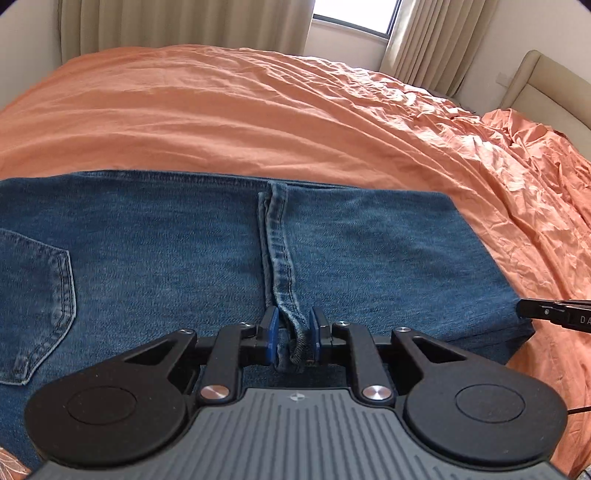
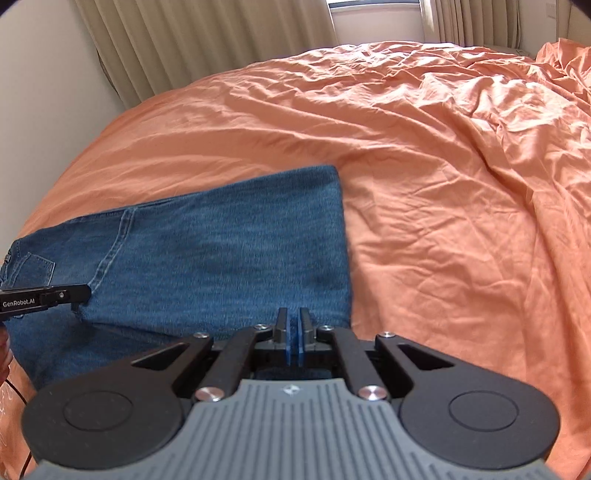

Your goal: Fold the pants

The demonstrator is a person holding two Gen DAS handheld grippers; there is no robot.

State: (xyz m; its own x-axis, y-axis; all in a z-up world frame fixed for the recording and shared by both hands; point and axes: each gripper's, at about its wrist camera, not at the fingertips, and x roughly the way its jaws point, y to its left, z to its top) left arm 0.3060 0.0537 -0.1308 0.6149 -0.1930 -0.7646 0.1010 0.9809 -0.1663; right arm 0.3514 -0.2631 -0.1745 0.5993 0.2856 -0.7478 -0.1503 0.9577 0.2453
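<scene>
Blue denim pants point(image 1: 177, 258) lie flat on the orange bedspread, folded over, with a back pocket point(image 1: 33, 306) at the left. A hem strip point(image 1: 279, 258) runs down the middle toward my left gripper point(image 1: 293, 332), which is shut on its near end. In the right wrist view the pants point(image 2: 221, 251) lie ahead and to the left. My right gripper point(image 2: 294, 332) has its blue pads nearly together at the pants' near right edge; whether cloth sits between them is hidden. Each gripper shows in the other's view: the right point(image 1: 554, 314), the left point(image 2: 44, 297).
The orange bedspread point(image 2: 424, 184) covers the whole bed and is wrinkled at the right. A beige headboard point(image 1: 546, 85) stands at the far right. Curtains point(image 1: 184, 26) and a window point(image 1: 354, 18) are behind the bed.
</scene>
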